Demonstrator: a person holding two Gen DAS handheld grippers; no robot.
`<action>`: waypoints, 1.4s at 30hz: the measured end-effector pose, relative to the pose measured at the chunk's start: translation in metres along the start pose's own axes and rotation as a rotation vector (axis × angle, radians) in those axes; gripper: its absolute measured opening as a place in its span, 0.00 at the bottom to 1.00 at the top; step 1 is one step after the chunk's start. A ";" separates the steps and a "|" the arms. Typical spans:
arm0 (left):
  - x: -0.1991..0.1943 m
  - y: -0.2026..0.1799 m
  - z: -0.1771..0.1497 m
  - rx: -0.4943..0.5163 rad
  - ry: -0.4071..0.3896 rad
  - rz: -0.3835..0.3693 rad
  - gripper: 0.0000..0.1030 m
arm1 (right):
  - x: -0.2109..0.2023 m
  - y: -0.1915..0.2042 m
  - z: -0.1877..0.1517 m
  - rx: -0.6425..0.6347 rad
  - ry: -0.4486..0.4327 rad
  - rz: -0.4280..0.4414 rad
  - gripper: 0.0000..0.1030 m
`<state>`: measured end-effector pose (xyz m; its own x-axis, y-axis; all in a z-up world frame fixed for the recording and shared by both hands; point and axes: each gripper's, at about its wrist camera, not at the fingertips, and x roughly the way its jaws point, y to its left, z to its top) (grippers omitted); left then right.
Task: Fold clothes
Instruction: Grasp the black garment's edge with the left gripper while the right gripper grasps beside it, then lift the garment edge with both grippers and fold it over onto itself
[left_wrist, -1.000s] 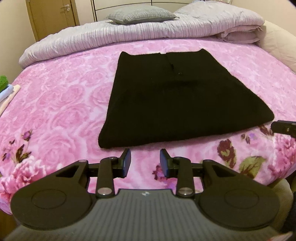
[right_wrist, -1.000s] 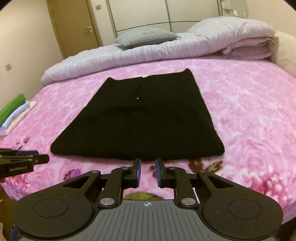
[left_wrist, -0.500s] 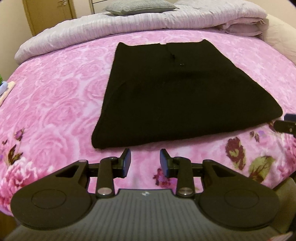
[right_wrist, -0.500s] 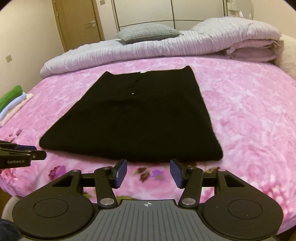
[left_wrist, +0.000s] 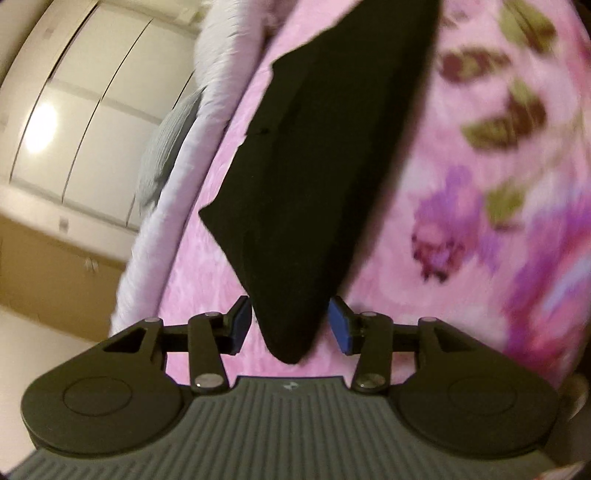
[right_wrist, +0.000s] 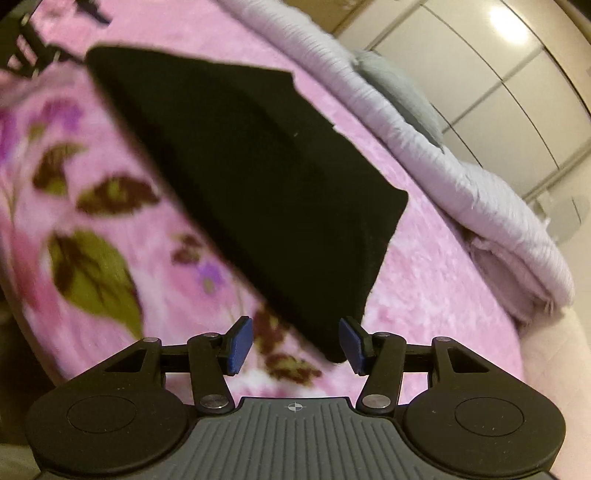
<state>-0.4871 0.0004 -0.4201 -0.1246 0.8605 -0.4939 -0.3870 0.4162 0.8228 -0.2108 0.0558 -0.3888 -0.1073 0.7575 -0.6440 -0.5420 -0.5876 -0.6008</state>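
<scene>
Both claws are spread wide, the left claw (left_wrist: 291, 326) and right claw (right_wrist: 295, 343) each around a near corner of the black cloth (right_wrist: 240, 177) on the bed (right_wrist: 424, 288), and a shallow pinch could let the corner slip.

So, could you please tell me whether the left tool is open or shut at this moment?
Open. The left tool has its blue pads set apart on either side of the black garment's near corner, with pink blanket visible in the gaps.
</scene>
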 end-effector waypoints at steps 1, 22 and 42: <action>0.005 -0.004 -0.002 0.041 -0.005 0.010 0.42 | 0.004 0.003 -0.003 -0.036 -0.006 -0.010 0.52; 0.042 0.007 -0.029 0.186 -0.179 -0.101 0.07 | 0.062 0.000 -0.021 -0.324 -0.066 -0.041 0.10; -0.153 -0.006 -0.069 -0.040 -0.179 -0.291 0.07 | -0.134 0.068 -0.065 -0.272 -0.003 0.150 0.09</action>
<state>-0.5284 -0.1537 -0.3689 0.1576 0.7468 -0.6461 -0.4184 0.6432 0.6413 -0.1788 -0.1045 -0.3742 -0.1721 0.6576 -0.7335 -0.2775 -0.7468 -0.6044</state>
